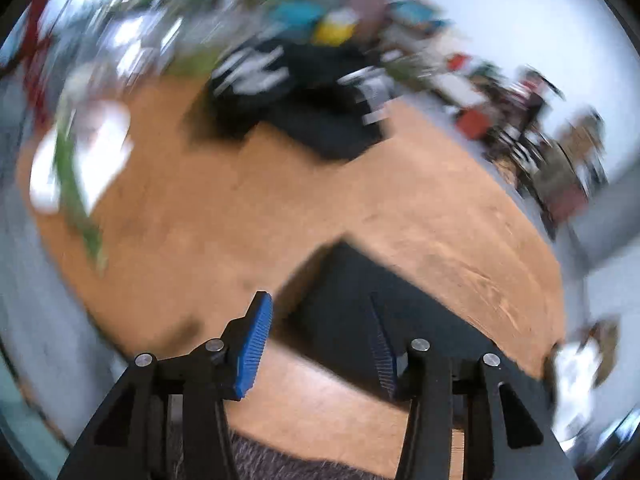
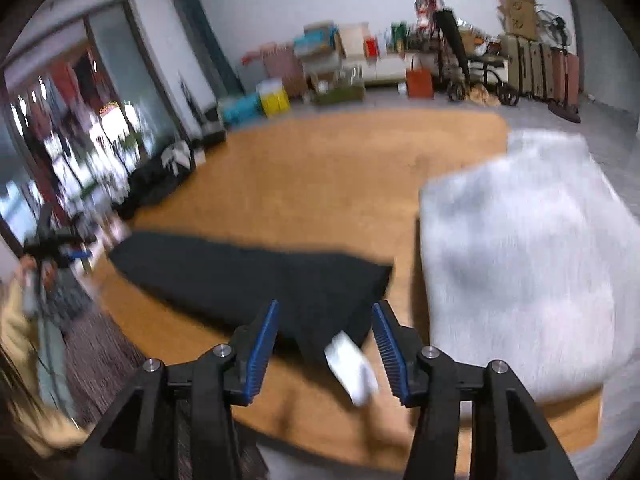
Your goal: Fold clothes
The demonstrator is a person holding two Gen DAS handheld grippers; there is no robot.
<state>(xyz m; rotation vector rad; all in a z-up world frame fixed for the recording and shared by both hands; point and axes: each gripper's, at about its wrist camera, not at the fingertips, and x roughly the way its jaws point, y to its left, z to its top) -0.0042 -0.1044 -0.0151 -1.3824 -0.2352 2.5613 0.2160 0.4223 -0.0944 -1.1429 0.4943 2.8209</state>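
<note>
A: What fills the frame?

B: A broad orange-brown wooden counter with a rounded far edge, seen from both wrist cameras. Behind it, a white wall lined with boxes, bags and upright suitcases, all blurred.

A: And on the counter?

B: In the right wrist view, a pale grey folded cloth lies at the right end, reaching to the counter's edge. A long black folded garment stretches across the near half, its right end just beside the grey cloth but apart from it. A small white tag sticks out at that near right end.

A: Anything further back?

B: In the left wrist view, a heap of black clothing with white print sits at the far side, well apart from the folded garment.

A: The grippers?

B: The right gripper hangs over the tag end of the garment, its blue ribbed fingers apart, the tag between them but not pinched. The left gripper hovers at a corner of the same dark garment, fingers apart too, holding nothing.

A: The person?

B: At the left edge of the right wrist view, only a cream sleeve, blurred.
</note>
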